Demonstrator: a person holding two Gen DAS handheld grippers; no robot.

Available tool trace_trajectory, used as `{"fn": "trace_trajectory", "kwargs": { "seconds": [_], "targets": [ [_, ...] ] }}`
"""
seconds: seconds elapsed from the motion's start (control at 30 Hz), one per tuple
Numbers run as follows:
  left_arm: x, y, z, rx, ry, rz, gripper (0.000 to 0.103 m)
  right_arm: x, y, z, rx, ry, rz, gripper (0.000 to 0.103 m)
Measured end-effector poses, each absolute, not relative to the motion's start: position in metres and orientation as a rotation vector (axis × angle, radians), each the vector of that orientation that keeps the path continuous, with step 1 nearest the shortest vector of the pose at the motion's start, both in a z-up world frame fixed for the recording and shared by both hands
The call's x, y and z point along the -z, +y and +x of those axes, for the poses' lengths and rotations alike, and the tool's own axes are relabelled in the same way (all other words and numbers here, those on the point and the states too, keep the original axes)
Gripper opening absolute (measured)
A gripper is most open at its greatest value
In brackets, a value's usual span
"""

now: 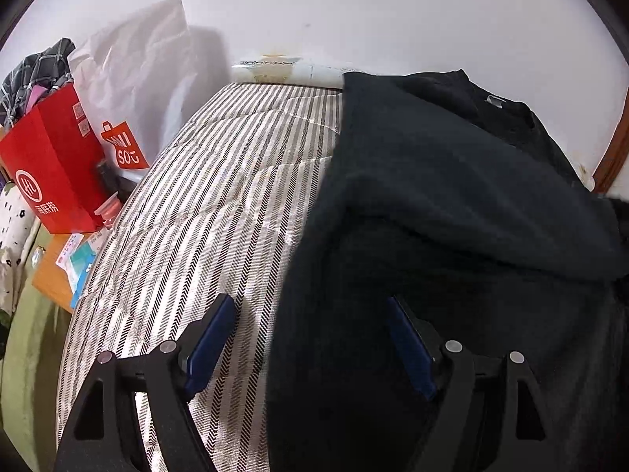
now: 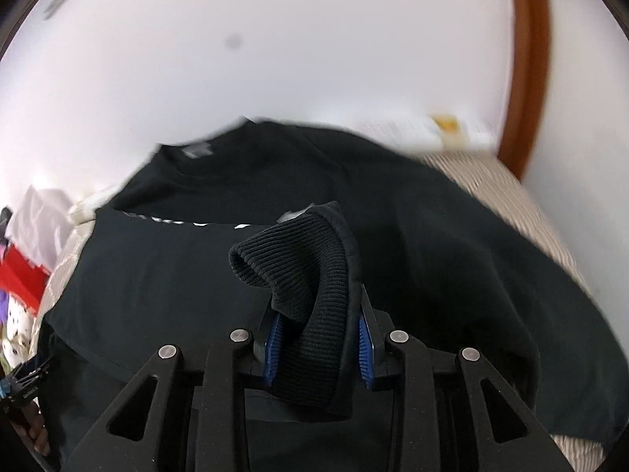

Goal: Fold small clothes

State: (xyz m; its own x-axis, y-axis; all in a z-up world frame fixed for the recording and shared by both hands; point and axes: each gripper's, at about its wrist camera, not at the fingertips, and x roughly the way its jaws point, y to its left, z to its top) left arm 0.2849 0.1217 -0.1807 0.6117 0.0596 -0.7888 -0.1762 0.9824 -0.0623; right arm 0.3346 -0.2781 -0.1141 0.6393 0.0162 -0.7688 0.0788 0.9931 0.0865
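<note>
A black sweatshirt (image 1: 452,196) lies spread over a bed covered in a striped quilt (image 1: 220,196), taking up the right part of the bed in the left wrist view, with its collar and a small grey neck label toward the far end by the white wall (image 1: 354,11). One side of the garment is already folded across the body, making a thick ridge of cloth across the middle. The left tongs (image 1: 310,342) are spread wide and hold nothing — one blue pad sits over the bare quilt, the other over the near edge of the black cloth. The right tongs (image 2: 319,340) are clamped on the sweatshirt's ribbed cuff (image 2: 302,275), which bulges up and forward between the blue pads, lifted above the rest of the garment; the view here is slightly blurred. Left of the bed stand a red paper bag (image 1: 51,165) and a white shopping bag (image 1: 133,78) with red print, near a small orange bench (image 1: 55,275) carrying some packets. A brown wooden frame (image 2: 526,59) curves up the wall at the far right.
</note>
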Motion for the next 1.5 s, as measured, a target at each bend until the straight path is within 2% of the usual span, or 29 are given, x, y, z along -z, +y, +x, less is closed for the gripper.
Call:
{"fn": "trace_trajectory", "kwargs": {
  "seconds": [0.07,0.33,0.5,0.6,0.67,0.77,0.83,0.9,0.97,1.03,1.13,1.3,1.43,1.5],
  "targets": [
    [0.181,0.122,0.285,-0.135,0.904,-0.137,0.078,0.125,-0.28,0.335,0.064,0.913,0.09,0.048],
    [0.181,0.122,0.285,-0.134,0.905,-0.137,0.079,0.123,-0.283,0.312,0.192,0.847,-0.078,0.055],
    [0.179,0.124,0.284,-0.133,0.901,-0.145,0.079,0.144,-0.285,0.321,0.303,1.0,-0.22,0.055],
    [0.176,0.13,0.282,-0.14,0.891,-0.166,0.079,0.116,-0.283,0.309,0.32,0.911,-0.161,0.054],
    [0.175,0.132,0.282,-0.142,0.882,-0.177,0.078,0.089,-0.273,0.302,0.272,0.837,-0.099,0.058],
    [0.171,0.131,0.28,-0.152,0.859,-0.158,0.074,0.057,-0.232,0.314,0.136,0.781,-0.06,0.061],
    [0.164,0.127,0.279,-0.14,0.834,-0.132,0.067,0.053,-0.198,0.33,0.027,0.774,-0.069,0.061],
    [0.158,0.124,0.278,-0.123,0.814,-0.121,0.065,0.056,-0.168,0.348,-0.038,0.773,-0.094,0.061],
    [0.155,0.121,0.282,-0.093,0.818,-0.11,0.06,0.063,-0.133,0.368,-0.111,0.779,-0.118,0.061],
    [0.154,0.12,0.289,-0.042,0.83,-0.094,0.05,0.071,-0.09,0.39,-0.236,0.777,-0.138,0.061],
    [0.154,0.122,0.3,-0.023,0.83,-0.057,0.045,0.085,-0.043,0.419,-0.344,0.791,-0.164,0.061],
    [0.159,0.123,0.316,-0.003,0.819,-0.048,0.039,0.105,0.009,0.462,-0.451,0.829,-0.163,0.061],
    [0.163,0.116,0.318,0.029,0.803,-0.037,0.039,0.123,0.027,0.498,-0.483,0.86,-0.177,0.061],
    [0.164,0.112,0.32,0.031,0.802,-0.031,0.035,0.13,0.036,0.516,-0.515,0.887,-0.163,0.061]
  ]
}}
